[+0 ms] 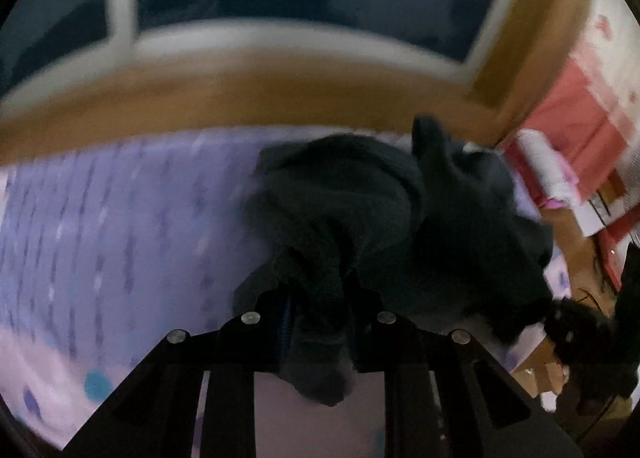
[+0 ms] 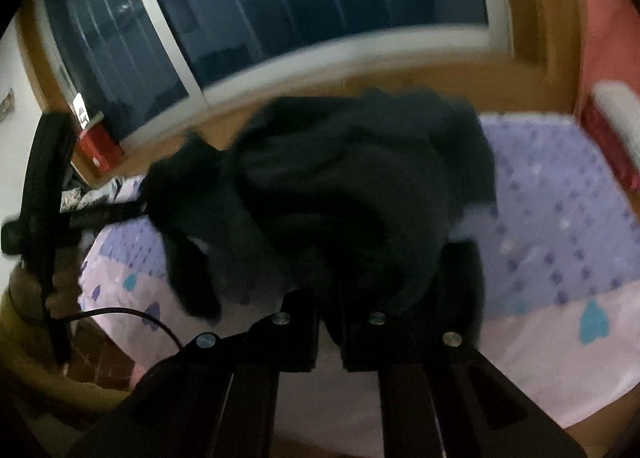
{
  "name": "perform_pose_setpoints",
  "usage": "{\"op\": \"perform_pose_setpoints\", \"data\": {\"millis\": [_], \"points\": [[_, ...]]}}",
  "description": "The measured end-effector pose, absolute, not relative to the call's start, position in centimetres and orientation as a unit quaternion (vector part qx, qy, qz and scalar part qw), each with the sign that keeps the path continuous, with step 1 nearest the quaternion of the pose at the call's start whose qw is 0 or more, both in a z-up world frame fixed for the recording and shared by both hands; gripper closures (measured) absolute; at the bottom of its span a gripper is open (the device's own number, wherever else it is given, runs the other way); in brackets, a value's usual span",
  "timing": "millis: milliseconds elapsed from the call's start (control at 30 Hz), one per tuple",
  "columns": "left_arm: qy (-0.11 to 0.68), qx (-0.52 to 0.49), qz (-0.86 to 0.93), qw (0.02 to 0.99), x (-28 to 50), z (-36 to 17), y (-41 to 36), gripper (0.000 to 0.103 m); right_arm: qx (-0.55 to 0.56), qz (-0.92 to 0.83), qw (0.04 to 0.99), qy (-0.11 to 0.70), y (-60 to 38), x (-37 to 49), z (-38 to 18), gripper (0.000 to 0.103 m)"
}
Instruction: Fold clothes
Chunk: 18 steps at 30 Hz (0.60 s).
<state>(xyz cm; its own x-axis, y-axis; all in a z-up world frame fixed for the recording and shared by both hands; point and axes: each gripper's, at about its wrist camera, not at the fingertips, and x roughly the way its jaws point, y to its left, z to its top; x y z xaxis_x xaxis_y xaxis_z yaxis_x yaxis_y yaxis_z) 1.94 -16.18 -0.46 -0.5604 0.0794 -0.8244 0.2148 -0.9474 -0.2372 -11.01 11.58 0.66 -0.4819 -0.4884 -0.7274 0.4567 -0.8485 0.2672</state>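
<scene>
Gripping dark garment (image 1: 360, 210) in both grippers, left (image 1: 320, 298) and right (image 2: 332, 310), each clenched on bunched cloth above bed (image 2: 560, 186). Looks soft, thick, floppy; best taken at edges or corners.

I can read almost nothing here; both of my views are blurred. The one mark I can make out is on a small white tag (image 2: 81, 111) standing on the red box (image 2: 97, 150) by the window sill at my right view's left edge: dark characters that look like a "5", too smeared to be sure. The white card (image 1: 596, 208) at the right of my left view carries only illegible dark lines.
</scene>
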Motion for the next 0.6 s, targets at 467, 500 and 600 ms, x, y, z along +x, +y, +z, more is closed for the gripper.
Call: {"op": "perform_pose_setpoints", "data": {"millis": [467,500,600], "points": [[0.132,0.454,-0.881,-0.003,3.4,0.4,-17.6,0.053,0.418,-0.865,0.275,0.020,8.5,-9.4,2.4,0.027],[0.131,0.456,-0.880,-0.011,2.7,0.3,-17.5,0.053,0.409,-0.870,0.275,0.020,8.4,-9.3,2.8,0.027],[0.113,0.471,-0.875,-0.018,-0.2,-1.0,-16.6,0.050,0.402,-0.870,0.283,0.032,6.5,-9.9,2.0,0.027]]}}
